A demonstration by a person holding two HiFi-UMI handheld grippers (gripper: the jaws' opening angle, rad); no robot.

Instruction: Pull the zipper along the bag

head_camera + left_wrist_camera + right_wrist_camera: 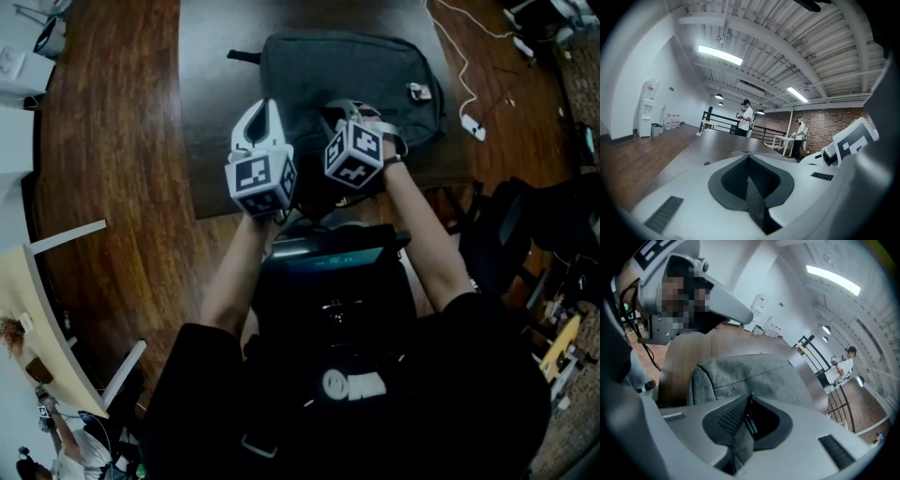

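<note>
Left gripper [749,158]: pads pressed together, nothing between them.
Right gripper [750,397]: pads nearly together, leaving a narrow slit. A thin strip shows in it, but what it is cannot be told. The tips are at the bag's near edge.
Bag [356,70]: lies flat on the dark table [214,122], upper centre.
Arms: both forearms reach up from lower centre, grippers side by side.

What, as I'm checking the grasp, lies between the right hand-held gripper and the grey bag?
In the right gripper view, a grey fabric strip sits pinched in the right hand-held gripper, the grey bag just beyond.
</note>
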